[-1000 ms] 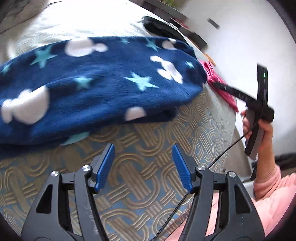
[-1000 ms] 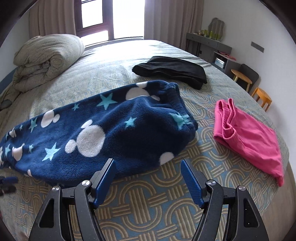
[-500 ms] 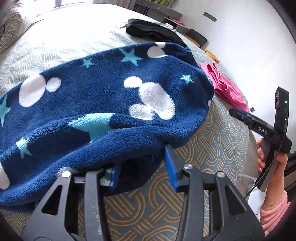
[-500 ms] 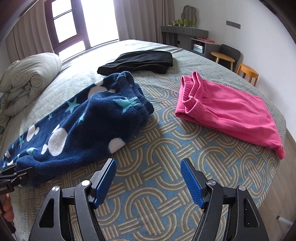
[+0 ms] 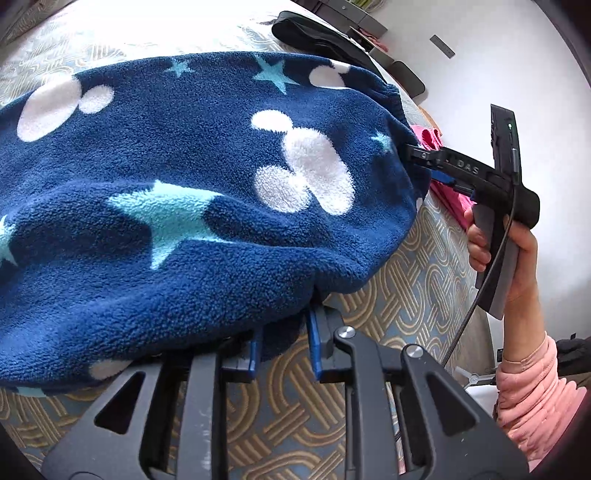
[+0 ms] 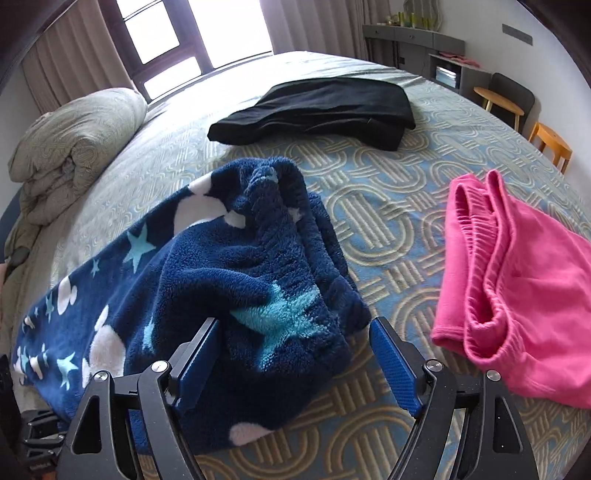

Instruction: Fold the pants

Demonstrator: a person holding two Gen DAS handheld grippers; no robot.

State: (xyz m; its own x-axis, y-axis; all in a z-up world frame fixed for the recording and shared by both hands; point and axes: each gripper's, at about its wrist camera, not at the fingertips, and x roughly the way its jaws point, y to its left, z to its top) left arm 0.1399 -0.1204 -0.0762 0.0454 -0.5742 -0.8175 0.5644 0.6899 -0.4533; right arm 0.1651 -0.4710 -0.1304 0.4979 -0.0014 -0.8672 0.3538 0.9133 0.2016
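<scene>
Covering the patterned bed point(image 6: 388, 221), fleece pants point(image 6: 229, 288): left tool point(image 5: 282, 343) pinching them, right tool point(image 6: 295, 354) spread

Bedroom clutter around the patterned bedspread point(image 6: 388, 221)

Folded black garment point(image 6: 321, 107) lies far centre; pink garment point(image 6: 517, 288) at right; rolled duvet point(image 6: 74, 140) far left. Curtained window point(image 6: 192, 33) behind, grey cabinet point(image 6: 417, 48) and wooden stools point(image 6: 550, 144) far right.

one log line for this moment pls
step: grasp | left tongs: shut on blue fleece pants edge | right tongs: open around waistband end | surface: bed
</scene>
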